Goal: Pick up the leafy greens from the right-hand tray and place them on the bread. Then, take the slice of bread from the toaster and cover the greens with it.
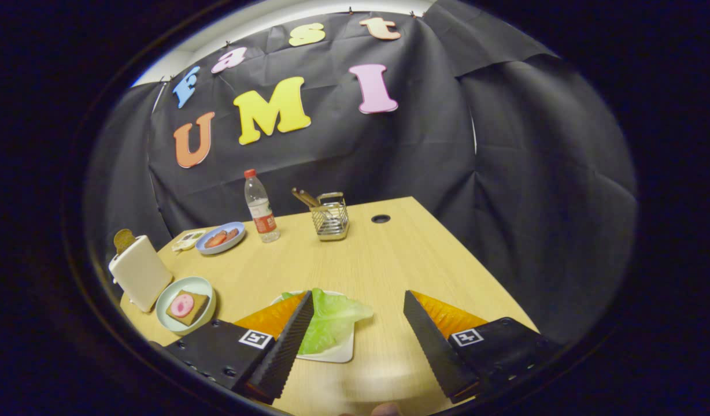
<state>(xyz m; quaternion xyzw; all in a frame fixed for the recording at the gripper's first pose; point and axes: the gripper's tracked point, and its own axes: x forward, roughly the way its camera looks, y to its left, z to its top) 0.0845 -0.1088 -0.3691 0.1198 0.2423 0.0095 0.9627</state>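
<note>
First step of the sandwich job, greens not yet lifted: I bring my tool (358, 312) in over the table (389, 254) toward the greens (332, 320), which lie on their white tray (340, 352) just at my left finger. The tool is spread wide and holds nothing; the left finger crosses in front of the leaf's near edge, though I cannot tell whether it touches it, and the right finger stands well apart over bare wood. As I judge it, the next move calls for swinging the tool leftward so the leaf sits between both fingers, dipping low, and pinching gently, since a thin floppy leaf may slide on the tray or tear if squeezed hard. The bread (187, 306), already topped with a pink slice, waits in a pale bowl (202, 286) to the left of the tray, close enough for a short carry. Beside that bowl stands the toaster (141, 271), a second slice (124, 238) poking from its top, ready for the covering step that comes afterward. Farther back on the table are a blue plate (219, 238), a bottle (261, 208) and a wire basket (330, 219), none of them in my way.
</note>
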